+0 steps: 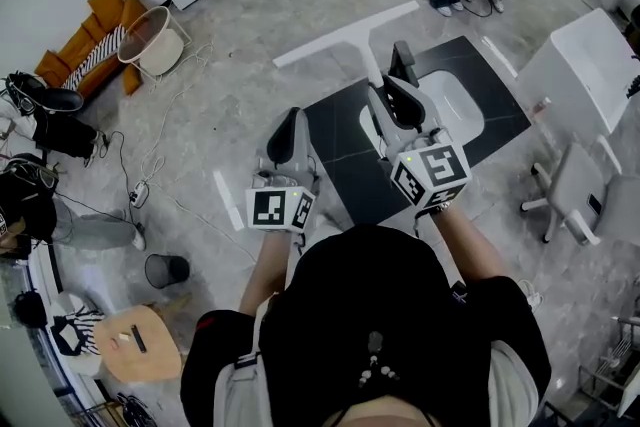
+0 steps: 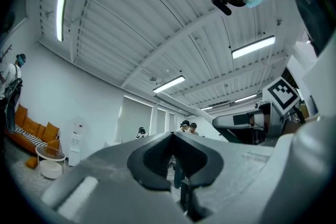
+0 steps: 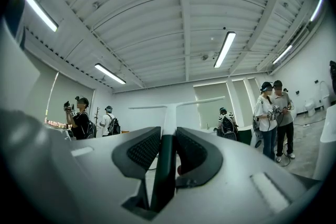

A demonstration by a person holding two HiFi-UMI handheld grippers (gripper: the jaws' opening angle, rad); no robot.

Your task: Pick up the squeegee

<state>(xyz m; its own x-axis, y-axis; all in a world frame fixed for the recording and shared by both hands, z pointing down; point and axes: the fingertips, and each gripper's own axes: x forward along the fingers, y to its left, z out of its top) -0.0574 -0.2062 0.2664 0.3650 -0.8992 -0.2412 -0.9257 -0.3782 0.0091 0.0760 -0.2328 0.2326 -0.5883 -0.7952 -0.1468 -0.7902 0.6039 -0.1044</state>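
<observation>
- The right gripper is clamped on the squeegee. In the right gripper view both pads press the dark lower part of the handle, dead centre between the jaws.
- Past the jaw tips the handle turns white and ends in the long crossbar, so the blade end points away from the person. In the head view the crossbar hangs over bare floor, just past the far-left edge of the black floor panel.
- Gripping the handle rather than the blade makes sense to me: it's narrow enough for the pads to close on, and the wide end stays free.
- It looks lifted clear. Behind the blade there's only far wall and ceiling, so I'd call the pick-up basically done.
- The left gripper has its jaw tips together with nothing in them — only people across the room show through the gap below the tips.
- It sits just off the panel's left corner, beside the right gripper. My guess is it's parked out of the way, since this is a one-hand job.
</observation>
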